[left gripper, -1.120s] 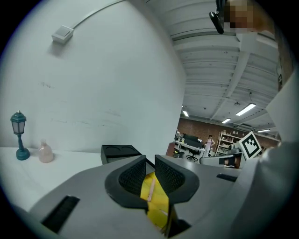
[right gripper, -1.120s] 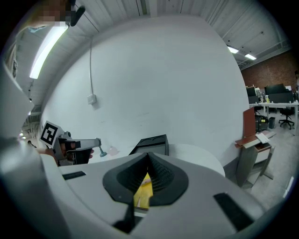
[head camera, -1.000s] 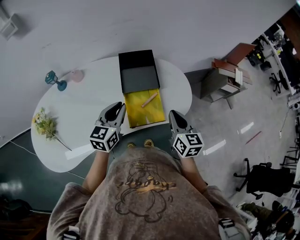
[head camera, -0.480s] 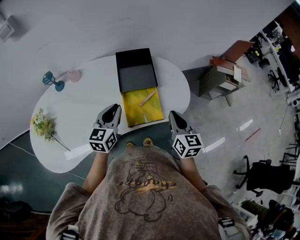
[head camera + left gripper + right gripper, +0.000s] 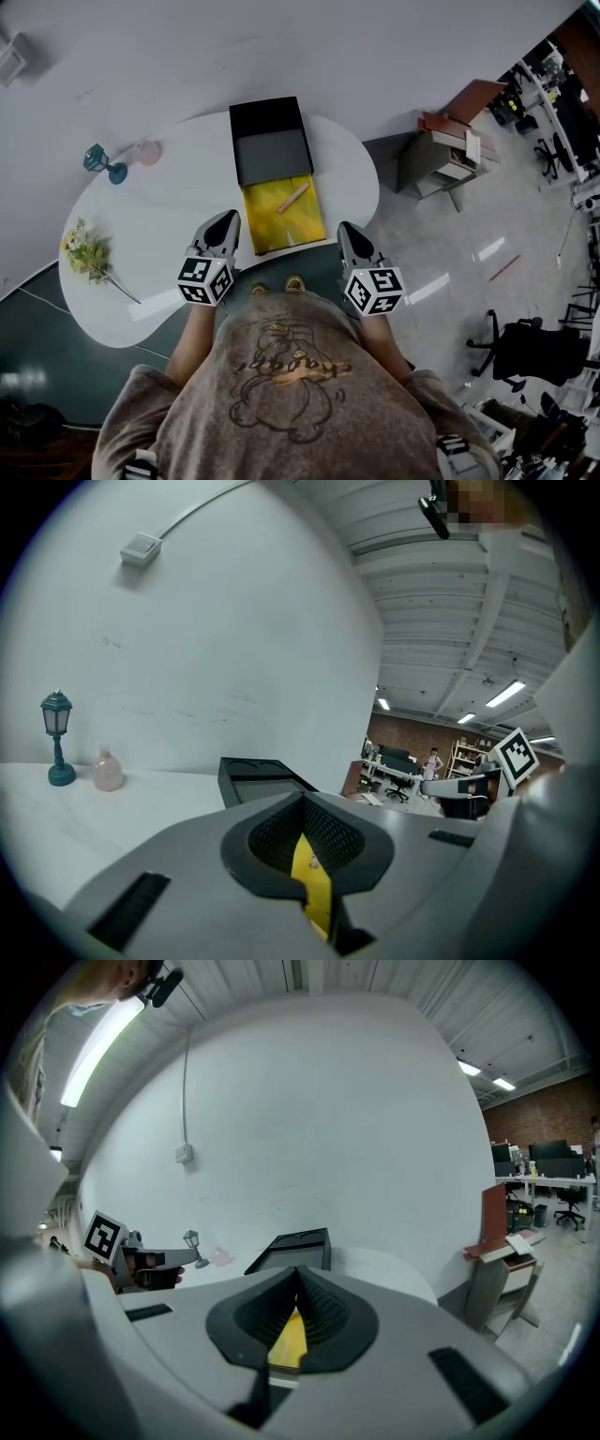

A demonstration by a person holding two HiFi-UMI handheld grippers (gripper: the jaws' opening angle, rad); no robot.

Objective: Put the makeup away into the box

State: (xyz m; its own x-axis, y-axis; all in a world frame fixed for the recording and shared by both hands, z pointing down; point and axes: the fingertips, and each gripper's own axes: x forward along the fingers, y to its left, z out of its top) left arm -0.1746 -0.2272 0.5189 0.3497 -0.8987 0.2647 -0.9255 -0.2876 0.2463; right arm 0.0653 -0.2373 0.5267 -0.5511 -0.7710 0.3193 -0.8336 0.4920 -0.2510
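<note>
An open box sits on the white table (image 5: 159, 234), its black lid (image 5: 272, 141) standing at the back and its yellow-lined tray (image 5: 284, 225) in front. A tan stick of makeup (image 5: 294, 197) lies slantwise in the tray. My left gripper (image 5: 228, 220) hovers just left of the tray's near corner, shut and holding nothing. My right gripper (image 5: 345, 230) hangs off the tray's right near corner, past the table edge, also shut and holding nothing. In the left gripper view the left gripper (image 5: 303, 801) points towards the box (image 5: 255, 772). In the right gripper view the right gripper (image 5: 298, 1271) points at the box (image 5: 298, 1245).
A spray of flowers (image 5: 89, 251) lies at the table's left end. A small blue lamp (image 5: 98, 159) and a pink bottle (image 5: 148, 151) stand at the back left. A low cabinet with books (image 5: 450, 155) stands right of the table, and an office chair (image 5: 525, 356) farther right.
The left gripper's jaws have come together from a slightly parted stance. Both hands have stayed where they were.
</note>
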